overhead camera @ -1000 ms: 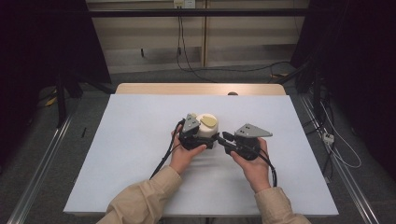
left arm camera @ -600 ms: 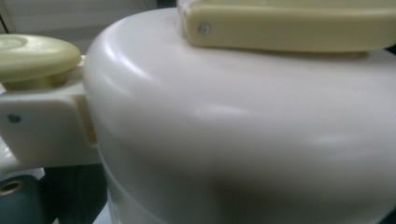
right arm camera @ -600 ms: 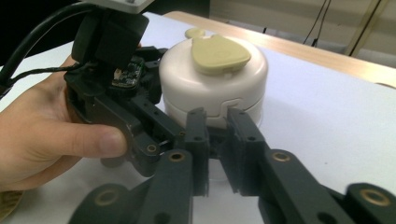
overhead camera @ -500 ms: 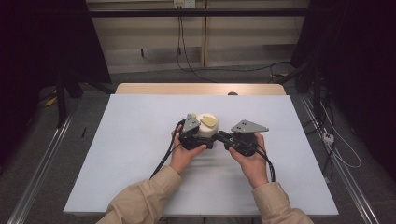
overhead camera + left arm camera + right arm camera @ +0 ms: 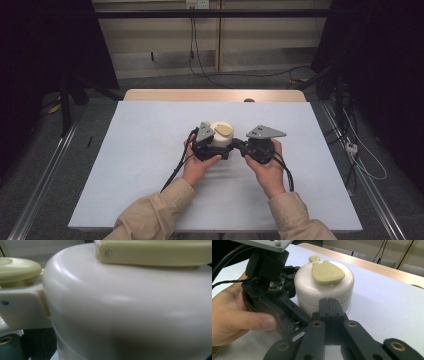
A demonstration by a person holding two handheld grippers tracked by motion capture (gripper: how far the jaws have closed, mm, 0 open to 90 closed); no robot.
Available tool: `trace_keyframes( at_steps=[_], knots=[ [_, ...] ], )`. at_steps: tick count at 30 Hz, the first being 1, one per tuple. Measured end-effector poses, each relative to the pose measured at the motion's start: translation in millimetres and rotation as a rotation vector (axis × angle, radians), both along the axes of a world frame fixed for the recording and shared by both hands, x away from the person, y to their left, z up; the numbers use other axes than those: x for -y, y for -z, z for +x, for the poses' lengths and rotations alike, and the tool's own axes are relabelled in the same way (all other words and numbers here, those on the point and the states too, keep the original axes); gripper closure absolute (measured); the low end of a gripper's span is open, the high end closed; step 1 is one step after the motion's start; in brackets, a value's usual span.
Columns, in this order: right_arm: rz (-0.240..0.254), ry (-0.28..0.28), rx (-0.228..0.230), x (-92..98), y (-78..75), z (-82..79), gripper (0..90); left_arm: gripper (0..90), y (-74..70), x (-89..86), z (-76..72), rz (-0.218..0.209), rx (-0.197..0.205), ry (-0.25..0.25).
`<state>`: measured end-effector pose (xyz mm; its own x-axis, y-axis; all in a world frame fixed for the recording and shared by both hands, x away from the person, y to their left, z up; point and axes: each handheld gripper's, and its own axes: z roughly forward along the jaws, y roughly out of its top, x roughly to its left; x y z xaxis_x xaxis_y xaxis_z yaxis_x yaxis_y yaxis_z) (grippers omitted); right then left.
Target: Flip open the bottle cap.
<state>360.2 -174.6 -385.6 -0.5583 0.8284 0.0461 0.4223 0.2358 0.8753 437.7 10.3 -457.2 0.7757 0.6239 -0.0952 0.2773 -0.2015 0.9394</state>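
Right hand-held gripper (image 5: 329, 305) nearer container (image 5: 324, 287) now

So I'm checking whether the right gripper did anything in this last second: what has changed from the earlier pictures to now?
The right gripper has moved leftward up to the white round container, and its jaws have just been closing; they now stand together with nothing between them, tips at the container's side. The left gripper stayed against the container, and the container stayed put on the table.
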Motion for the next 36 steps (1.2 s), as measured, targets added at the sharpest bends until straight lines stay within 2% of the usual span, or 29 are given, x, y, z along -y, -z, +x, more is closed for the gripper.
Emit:
trace_keyframes(
  at_steps=[10, 18, 23, 30, 36],
  knots=[
    [-0.021, -0.005, 0.008, -4.4, -5.2, 7.6, 90.0, 4.8, 0.2, 0.0, -0.3, 0.002, 0.002, 0.001],
    [-0.017, -0.010, 0.012, -4.4, -6.1, 12.3, 90.0, 4.8, 0.2, -0.5, 0.1, 0.014, 0.007, 0.007],
    [-0.041, -0.020, 0.019, -6.2, -9.9, 13.9, 90.0, 4.6, 0.7, 0.1, 0.1, 0.008, 0.003, 0.007],
    [-0.037, -0.028, 0.029, -7.5, -12.3, 16.3, 90.0, 4.6, 1.2, 0.0, -0.6, 0.021, 0.013, 0.009],
    [-0.034, -0.012, 0.028, -6.8, -13.1, 18.6, 90.0, 4.5, 1.4, 0.8, -0.1, 0.028, 0.017, 0.009]
  ],
)
